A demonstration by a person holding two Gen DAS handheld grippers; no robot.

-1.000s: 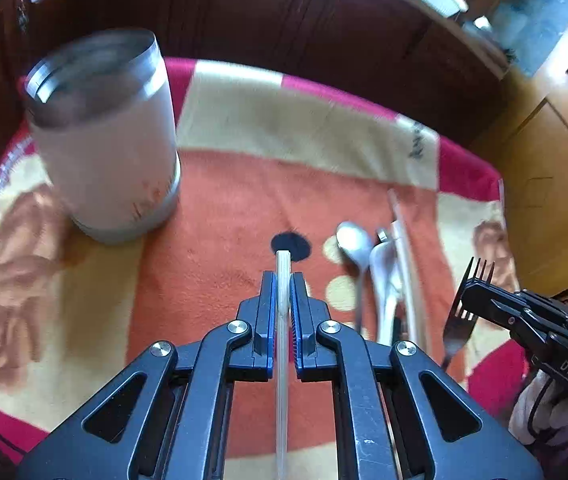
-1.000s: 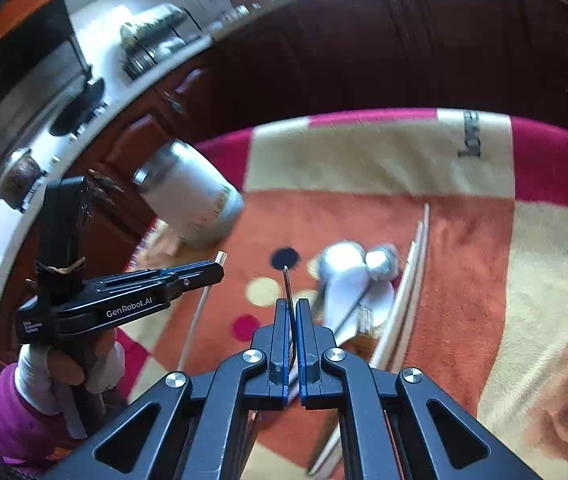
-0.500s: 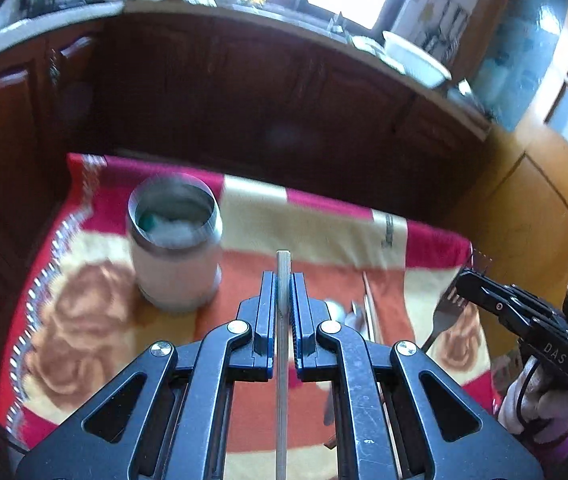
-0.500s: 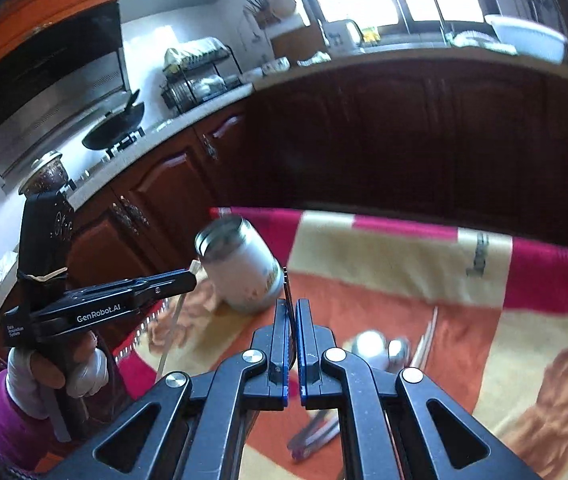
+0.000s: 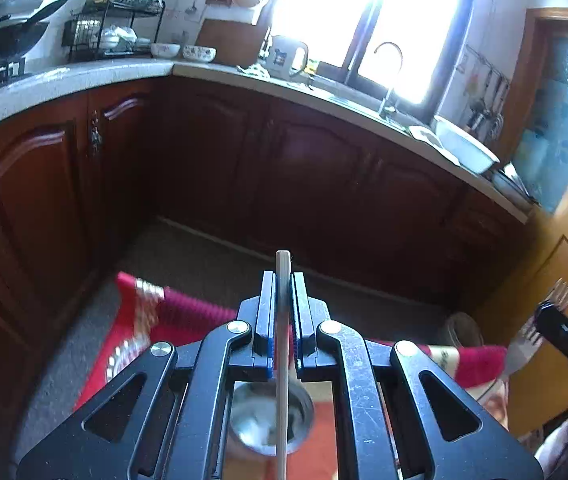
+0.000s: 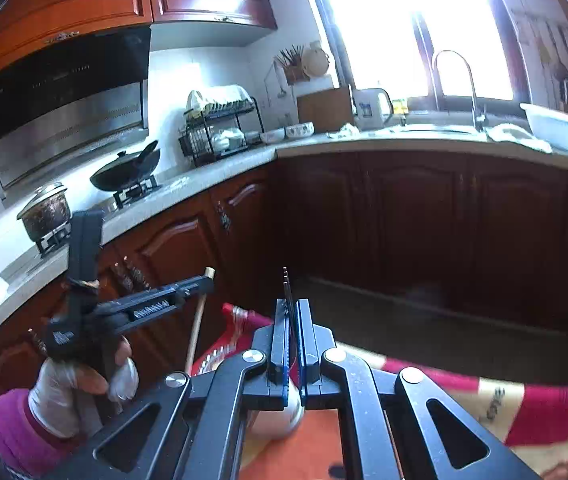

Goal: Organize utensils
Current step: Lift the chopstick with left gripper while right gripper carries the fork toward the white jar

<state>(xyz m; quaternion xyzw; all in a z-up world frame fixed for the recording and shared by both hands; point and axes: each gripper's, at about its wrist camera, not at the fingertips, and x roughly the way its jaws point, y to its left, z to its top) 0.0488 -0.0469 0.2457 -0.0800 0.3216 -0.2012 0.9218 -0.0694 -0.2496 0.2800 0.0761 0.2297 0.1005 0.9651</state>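
Left claw (image 5: 283, 312): nearly shut, its blue pads pinching a pale chopstick (image 5: 282, 364) that ran straight up between them, the tip poking out beyond the far end.
Left claw from the right wrist view: seen at the left (image 6: 204, 280), held by a gloved hand (image 6: 80, 380) with a magenta sleeve; the chopstick (image 6: 196, 332) hung down below it.
Right claw (image 6: 293, 332): closed tight on a fork (image 6: 286, 284), seen edge-on, the thin tines sticking up past the pads.
Right claw from the left wrist view: at the right edge (image 5: 544, 316), the fork (image 5: 532, 336) slanting through it, tines upward.
Cup (image 5: 268, 420): metal, its open mouth directly under the left claw, behind the chopstick; it stood on the cloth.
Cup from the right wrist view: white side (image 6: 280, 412) low down, just behind the right claw.
Cloth (image 5: 188, 312): red, orange and cream, spread beneath both claws.
Counter (image 6: 220, 168): far off, carrying a wok (image 6: 128, 168) and a dish rack (image 6: 220, 128).
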